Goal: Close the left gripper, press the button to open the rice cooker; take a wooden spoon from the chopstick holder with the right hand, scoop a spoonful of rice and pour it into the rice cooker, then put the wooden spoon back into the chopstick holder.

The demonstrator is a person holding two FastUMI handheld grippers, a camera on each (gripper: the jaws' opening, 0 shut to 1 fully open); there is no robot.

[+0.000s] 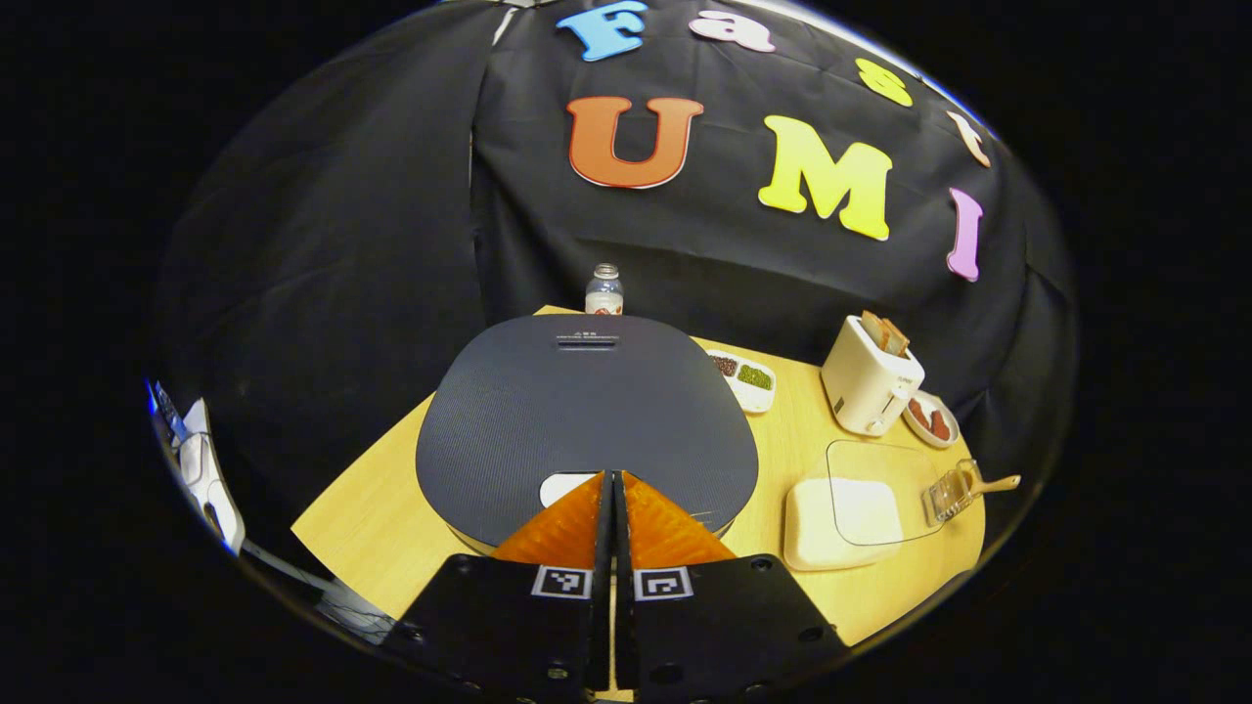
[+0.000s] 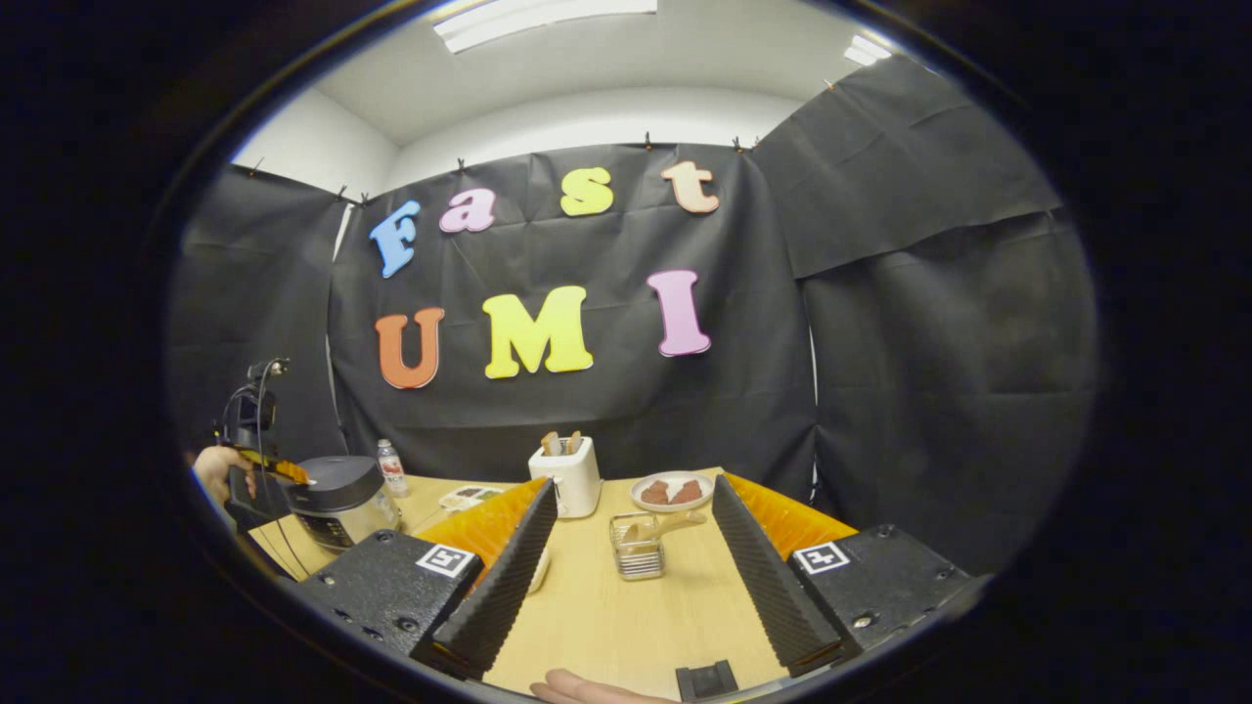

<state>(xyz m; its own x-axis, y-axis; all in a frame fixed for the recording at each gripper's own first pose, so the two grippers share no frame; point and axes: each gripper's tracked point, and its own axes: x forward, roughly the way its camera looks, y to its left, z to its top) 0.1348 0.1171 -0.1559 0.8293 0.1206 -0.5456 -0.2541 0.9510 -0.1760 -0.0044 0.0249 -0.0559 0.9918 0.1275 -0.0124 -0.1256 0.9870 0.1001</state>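
The rice cooker (image 1: 587, 411) stands right ahead with its dark lid down. My left gripper (image 1: 613, 477) is shut, its tips on the lid's front edge by the white button (image 1: 559, 486), which they partly cover. To the right, the clear chopstick holder (image 1: 947, 494) holds the wooden spoon (image 1: 993, 483), next to a white rice box (image 1: 817, 533) under a clear lid. In the right gripper view, my right gripper (image 2: 635, 485) is open and holds nothing. The holder (image 2: 636, 550) and spoon (image 2: 675, 523) stand ahead between its fingers. A hand (image 2: 210, 471) holds the left gripper (image 2: 269, 465) at the cooker (image 2: 337, 499).
A white toaster (image 1: 869, 379) with bread and a plate (image 1: 929, 418) of red pieces stand at the back right of the wooden table (image 1: 372, 518). A bottle (image 1: 603, 290) stands behind the cooker, and a small tray (image 1: 745, 377) of beans lies beside it.
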